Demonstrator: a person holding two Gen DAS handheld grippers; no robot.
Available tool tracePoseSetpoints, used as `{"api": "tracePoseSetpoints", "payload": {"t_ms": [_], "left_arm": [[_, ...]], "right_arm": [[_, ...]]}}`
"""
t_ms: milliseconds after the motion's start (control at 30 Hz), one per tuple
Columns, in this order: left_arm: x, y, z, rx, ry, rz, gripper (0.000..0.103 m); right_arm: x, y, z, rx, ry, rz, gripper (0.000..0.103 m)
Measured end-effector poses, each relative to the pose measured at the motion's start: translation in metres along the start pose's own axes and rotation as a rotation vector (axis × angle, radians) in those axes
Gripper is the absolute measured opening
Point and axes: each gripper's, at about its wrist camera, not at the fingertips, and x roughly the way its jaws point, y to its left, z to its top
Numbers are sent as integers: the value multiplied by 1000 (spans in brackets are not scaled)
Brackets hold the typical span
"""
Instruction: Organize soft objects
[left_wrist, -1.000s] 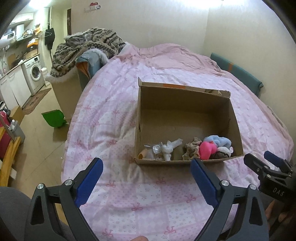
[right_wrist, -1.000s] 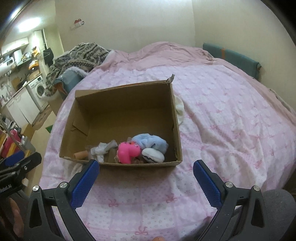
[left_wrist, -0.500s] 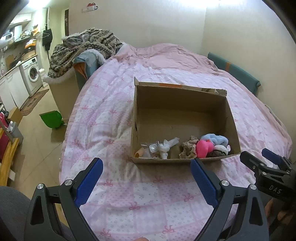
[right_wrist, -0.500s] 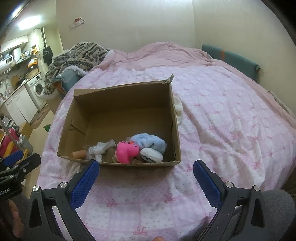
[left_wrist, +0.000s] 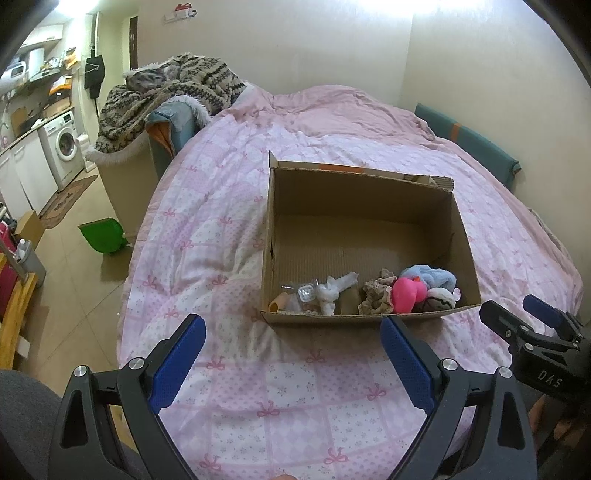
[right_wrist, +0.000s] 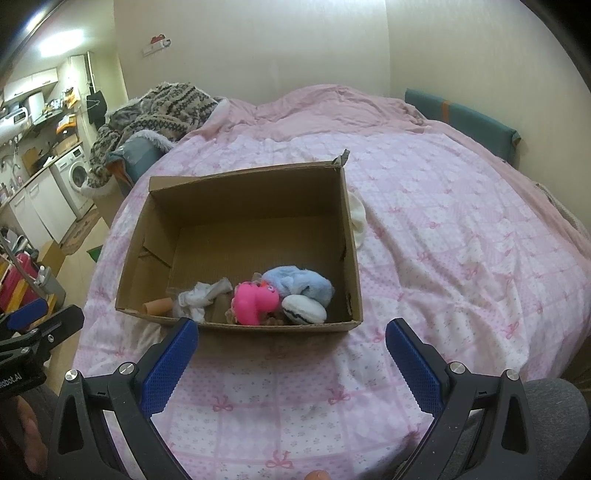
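Note:
An open cardboard box (left_wrist: 458, 221) (right_wrist: 351, 236) sits on the pink bed. Along its near wall lie several soft things: a pink plush toy (left_wrist: 406, 293) (right_wrist: 255, 301), a light blue cloth (left_wrist: 432, 275) (right_wrist: 299, 282), a white striped pad (right_wrist: 304, 309), a beige crumpled cloth (left_wrist: 376, 295), a white cloth (left_wrist: 332, 290) (right_wrist: 201, 295) and a small tan tube (right_wrist: 159, 305). My left gripper (left_wrist: 293, 334) is open and empty, held above the quilt in front of the box. My right gripper (right_wrist: 291, 338) is also open and empty, just in front of the box.
A white cloth (right_wrist: 357, 218) lies on the quilt against the box's right outer wall. The pink quilt (left_wrist: 221, 236) covers the bed. A patterned blanket pile (left_wrist: 166, 92) sits at the bed's far left. A green dustpan (left_wrist: 103, 234) and washing machine (left_wrist: 64, 144) stand on the floor left.
Both grippers have drawn back a little from the box, which now appears slightly farther away. Both stay open and empty. Nothing in the box has moved.

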Motion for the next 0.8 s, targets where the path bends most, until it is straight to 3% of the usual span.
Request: {"api": "tracePoseSetpoints", "payload": {"t_ms": [800], "left_arm": [[0, 1, -1, -1, 0, 5, 95]], "right_arm": [[0, 3, 1, -19, -7, -12, 103]]}}
